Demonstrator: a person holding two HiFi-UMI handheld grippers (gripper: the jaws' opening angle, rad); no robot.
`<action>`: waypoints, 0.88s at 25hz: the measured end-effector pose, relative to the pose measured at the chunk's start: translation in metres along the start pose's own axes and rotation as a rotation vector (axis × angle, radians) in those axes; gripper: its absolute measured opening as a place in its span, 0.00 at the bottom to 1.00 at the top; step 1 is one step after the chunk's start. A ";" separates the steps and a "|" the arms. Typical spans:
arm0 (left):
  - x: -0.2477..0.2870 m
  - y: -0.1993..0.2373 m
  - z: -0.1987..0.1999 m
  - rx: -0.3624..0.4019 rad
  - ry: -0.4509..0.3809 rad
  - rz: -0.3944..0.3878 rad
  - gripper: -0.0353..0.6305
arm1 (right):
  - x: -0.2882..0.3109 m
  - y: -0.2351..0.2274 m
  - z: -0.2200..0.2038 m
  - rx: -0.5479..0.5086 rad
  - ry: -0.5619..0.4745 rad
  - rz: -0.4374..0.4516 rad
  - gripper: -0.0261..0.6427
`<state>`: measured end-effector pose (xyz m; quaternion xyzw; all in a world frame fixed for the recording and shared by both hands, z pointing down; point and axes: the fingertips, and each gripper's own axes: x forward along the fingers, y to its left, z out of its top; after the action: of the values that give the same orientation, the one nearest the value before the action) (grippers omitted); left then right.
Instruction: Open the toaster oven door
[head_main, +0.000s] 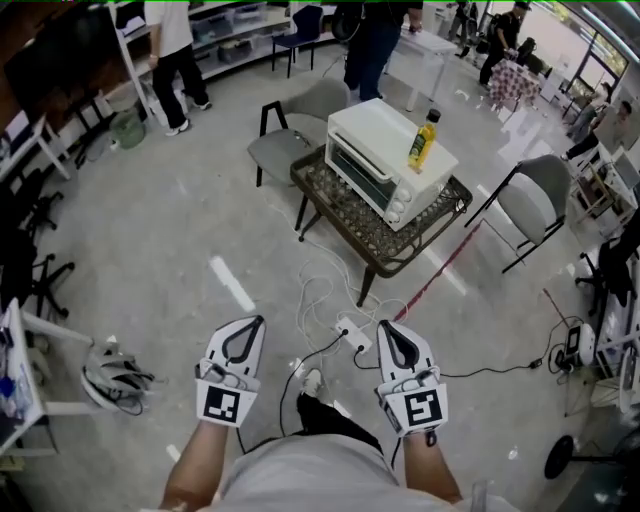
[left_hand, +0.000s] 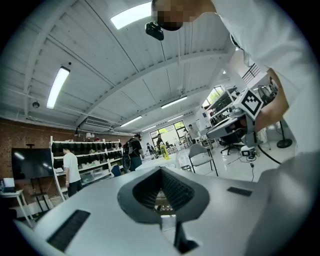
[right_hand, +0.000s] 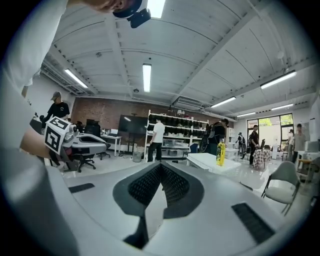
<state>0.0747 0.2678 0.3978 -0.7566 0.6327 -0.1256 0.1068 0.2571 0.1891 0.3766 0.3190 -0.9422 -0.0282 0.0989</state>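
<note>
The white toaster oven (head_main: 385, 160) sits on a low dark surface with a patterned top (head_main: 345, 212), out in the middle of a large workroom with a grey polished floor (head_main: 150, 230). Shelving and desks line the far side, and two people (head_main: 175, 60) (head_main: 375, 45) stand there.

A yellow bottle (head_main: 424, 142) stands upright on top of the oven, near its right end. One grey chair (head_main: 300, 115) stands just behind the surface and another grey chair (head_main: 535, 200) to its right. On the floor between us and the surface lie loose white and black cables and a white power strip (head_main: 352, 335), and a red tape line (head_main: 440, 270) runs beside them.

The oven's long axis runs from upper left to lower right in the head view. Its glass door, closed, faces the lower left, with the knobs at the right end of the front.

We hold the left gripper (head_main: 257, 322) and the right gripper (head_main: 386, 326) low and near our body, well apart from the oven. Both have their jaws together on nothing.
</note>
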 end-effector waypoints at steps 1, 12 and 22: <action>0.018 0.009 0.002 0.003 0.002 -0.009 0.08 | 0.018 -0.011 0.007 0.002 -0.007 0.003 0.07; 0.151 0.076 0.017 -0.034 -0.081 -0.027 0.08 | 0.133 -0.079 0.031 -0.027 -0.015 0.003 0.07; 0.237 0.129 -0.005 -0.065 -0.128 -0.153 0.08 | 0.224 -0.109 0.021 -0.056 0.071 -0.055 0.07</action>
<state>-0.0071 0.0117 0.3746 -0.8122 0.5688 -0.0644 0.1126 0.1438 -0.0332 0.3811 0.3425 -0.9278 -0.0460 0.1406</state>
